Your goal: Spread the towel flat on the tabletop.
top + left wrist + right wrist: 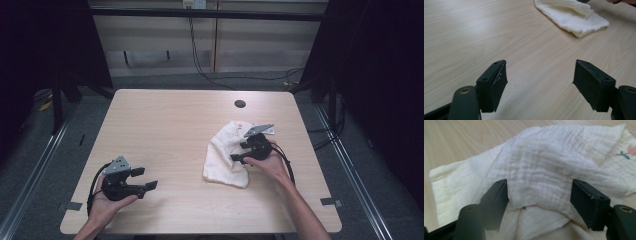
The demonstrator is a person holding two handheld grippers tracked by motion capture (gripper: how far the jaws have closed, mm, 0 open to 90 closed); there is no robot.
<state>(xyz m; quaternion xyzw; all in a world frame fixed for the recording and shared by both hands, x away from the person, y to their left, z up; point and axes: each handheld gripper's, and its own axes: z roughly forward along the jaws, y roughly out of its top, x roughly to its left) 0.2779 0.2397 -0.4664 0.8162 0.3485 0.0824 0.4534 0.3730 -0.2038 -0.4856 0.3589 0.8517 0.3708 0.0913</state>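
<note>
White cloth point(226, 155) lies crumpled, partly folded over itself, on the table point(165, 130), toward the right-front part of the top, well short of the round cable hole point(240, 104) behind it. Right gripper point(239, 152) sits on the cloth's right side; in its own view the jaws stand wide apart with a raised fold of cloth point(541, 172) between them, pads not pressing, nothing held. Left gripper point(145, 178) is well left of the cloth, over bare wood, jaws wide too, empty. Step looks like setting up a grasp for folding or straightening. Next move probably: lower right gripper onto the fold, pinch one layer edge only, not the whole bunch; left should come over to the cloth's near-left corner point(580, 33).
</note>
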